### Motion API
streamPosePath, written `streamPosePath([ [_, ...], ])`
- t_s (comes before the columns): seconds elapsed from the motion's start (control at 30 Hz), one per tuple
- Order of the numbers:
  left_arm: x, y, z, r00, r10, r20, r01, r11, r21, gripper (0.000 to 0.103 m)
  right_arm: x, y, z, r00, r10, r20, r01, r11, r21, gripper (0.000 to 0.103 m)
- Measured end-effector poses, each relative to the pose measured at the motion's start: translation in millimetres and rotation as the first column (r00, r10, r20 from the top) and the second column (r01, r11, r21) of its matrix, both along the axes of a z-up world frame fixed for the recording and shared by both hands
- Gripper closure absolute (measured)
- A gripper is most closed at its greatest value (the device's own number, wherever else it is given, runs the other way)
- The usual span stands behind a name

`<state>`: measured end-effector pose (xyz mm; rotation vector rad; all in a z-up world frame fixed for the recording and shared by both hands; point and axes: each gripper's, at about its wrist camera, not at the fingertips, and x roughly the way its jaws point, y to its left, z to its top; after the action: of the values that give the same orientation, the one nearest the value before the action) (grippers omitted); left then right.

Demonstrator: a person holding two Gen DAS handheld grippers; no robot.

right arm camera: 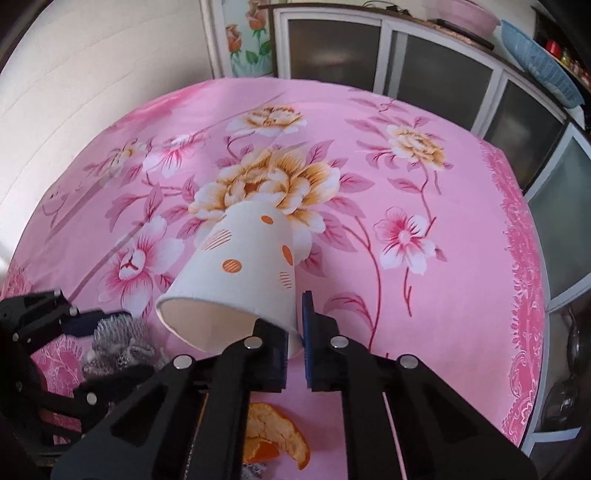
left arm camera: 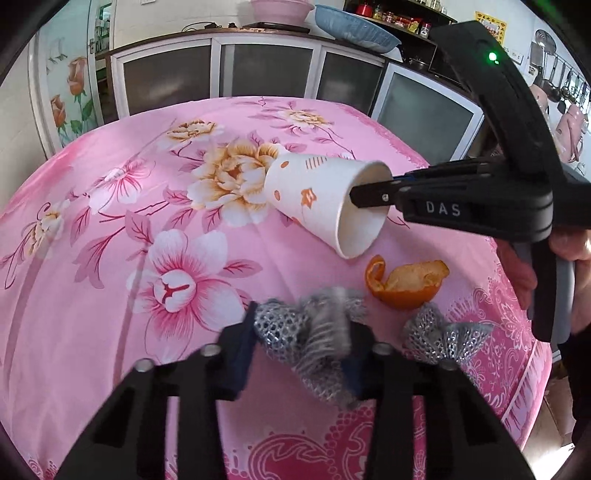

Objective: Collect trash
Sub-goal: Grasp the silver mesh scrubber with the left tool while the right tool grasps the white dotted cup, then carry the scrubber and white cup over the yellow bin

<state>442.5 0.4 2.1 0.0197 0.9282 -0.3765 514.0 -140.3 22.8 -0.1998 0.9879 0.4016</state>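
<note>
Trash is spread over the near side of a table with a pink flowered cloth [left arm camera: 110, 206]: one paper cup, one orange peel and two bits of silvery mesh wrap, as far as I can count.

Closest in, the left gripper [left arm camera: 299, 350] is clamped on one mesh wrap [left arm camera: 314, 332], which is scrunched up between its fingers. The second mesh piece [left arm camera: 439, 332] lies loose on the cloth just beside it. Right behind those sits the orange peel [left arm camera: 406, 284], curled, its inside facing up, not touching anything else from what I can see.

A bit further in, the paper cup [right arm camera: 240, 273], white with orange spots, is tipped over on its side. Its long axis runs from the near edge toward the middle of the table, mouth pointing at the right gripper [right arm camera: 295, 347], base aimed at the big yellow flower. That gripper has pinched the rim, one finger inside the mouth, one outside the wall.

Past the table stands a row of white-framed cabinets [left arm camera: 258, 70], with a blue basket [left arm camera: 354, 29] and a pink basin [left arm camera: 280, 9] on top.
</note>
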Motion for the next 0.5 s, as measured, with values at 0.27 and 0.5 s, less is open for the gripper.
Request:
streamPosePath([
  [0.27,-17.5,14.7,19.7,0.999,0.02,0.035,-0.02,1.0,-0.019,0.083,-8.9,-9.9,22.1,0.998,-0.038,0.05,0.036,0.999,0.037,0.1],
  [0.5,-54.4,32.4,49.7,0.995,0.036,0.09,-0.032,0.998,-0.046,0.083,-36.6,-21.5,45.5,0.994,-0.071,0.086,0.065,0.995,0.078,0.1],
])
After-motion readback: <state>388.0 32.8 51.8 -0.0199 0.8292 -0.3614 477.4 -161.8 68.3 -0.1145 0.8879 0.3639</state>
